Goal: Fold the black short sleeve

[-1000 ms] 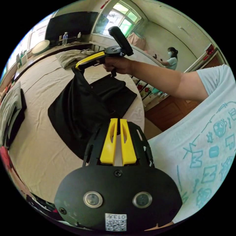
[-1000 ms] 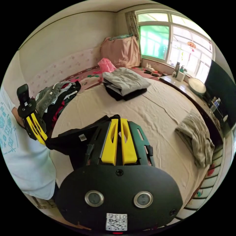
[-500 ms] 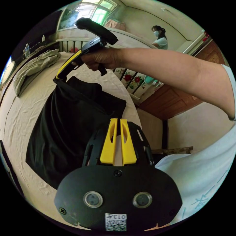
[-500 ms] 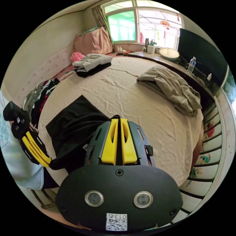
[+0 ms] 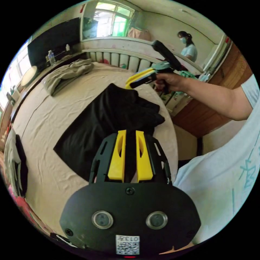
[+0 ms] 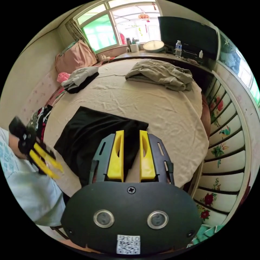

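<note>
The black short sleeve (image 5: 108,119) lies on the beige bed sheet (image 5: 54,108), spread flat at its far side and bunched where it comes near my left gripper (image 5: 130,132). That gripper's yellow jaws stand slightly apart just above the bunched edge, and I take it as open. My right gripper (image 5: 129,85), held in a hand, hovers above the shirt's far corner. In the right gripper view the shirt (image 6: 94,132) lies folded on the sheet. My right gripper (image 6: 131,132) is open over its near corner, and the blurred left gripper (image 6: 58,173) hangs off the bed edge.
A crumpled olive garment (image 6: 159,73) lies at the far side of the bed, a folded grey and black stack (image 6: 81,78) at the back left, and a clothes heap (image 6: 40,119) beside it. A flowered footboard (image 6: 224,151) bounds the right. Another person (image 5: 188,50) stands beyond.
Both grippers were shut on the raised shirt; now both have opened and let it go. The shirt has dropped onto the bed. The left gripper has drawn back towards the person.
</note>
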